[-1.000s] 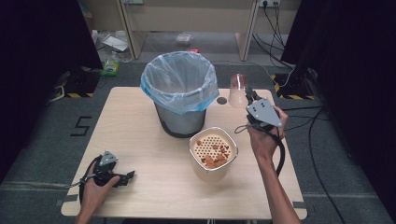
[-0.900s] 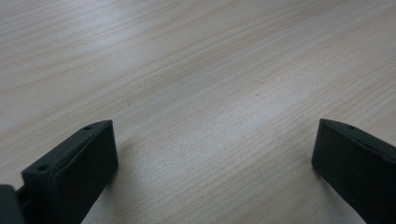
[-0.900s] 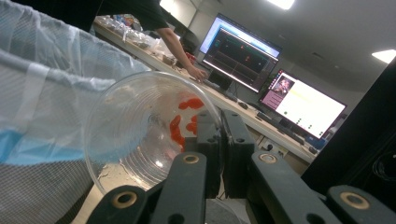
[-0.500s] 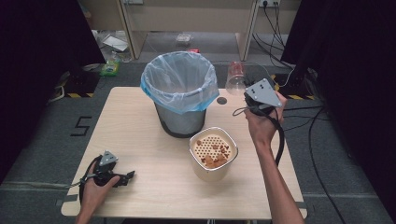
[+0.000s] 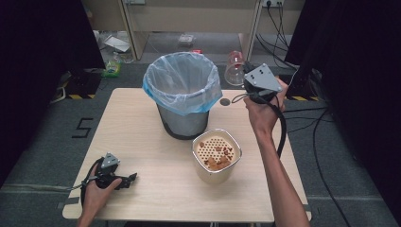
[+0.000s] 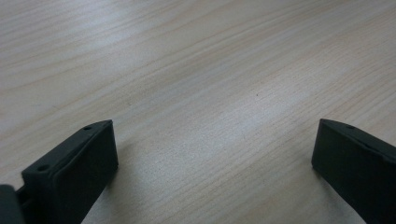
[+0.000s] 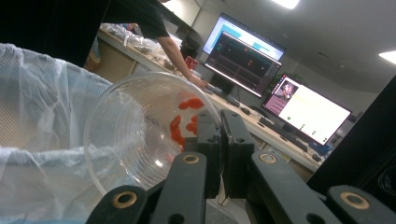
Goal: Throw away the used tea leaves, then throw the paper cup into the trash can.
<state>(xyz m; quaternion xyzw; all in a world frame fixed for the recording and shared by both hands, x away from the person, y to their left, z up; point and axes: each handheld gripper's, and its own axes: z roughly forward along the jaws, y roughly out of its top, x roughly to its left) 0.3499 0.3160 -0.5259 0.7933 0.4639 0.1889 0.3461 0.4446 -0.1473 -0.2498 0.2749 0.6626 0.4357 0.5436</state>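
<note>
My right gripper (image 5: 243,72) is raised beside the right rim of the bin (image 5: 182,90) and is shut on the rim of a clear plastic cup (image 5: 233,72). In the right gripper view the jaws (image 7: 219,140) pinch the cup (image 7: 140,135) wall; the cup lies on its side, mouth toward the camera, with red bits (image 7: 184,121) stuck inside it. The bin's pale blue bag (image 7: 37,116) lies just left of the cup. My left gripper (image 5: 127,178) rests open on the table (image 5: 142,142) at the front left, with bare wood (image 6: 210,70) between its jaws (image 6: 215,154).
A cream container (image 5: 216,153) with a perforated insert and brown scraps stands in front of the bin. A small dark disc (image 5: 225,101) lies on the table by the bin. Cables (image 5: 321,156) trail over the floor at right. Monitors (image 7: 261,56) and a person's arm (image 7: 173,51) are far behind.
My right hand has lifted the cup higher and carried it farther back, level with the bin's rim, tipping it onto its side. The left gripper has stayed put.
</note>
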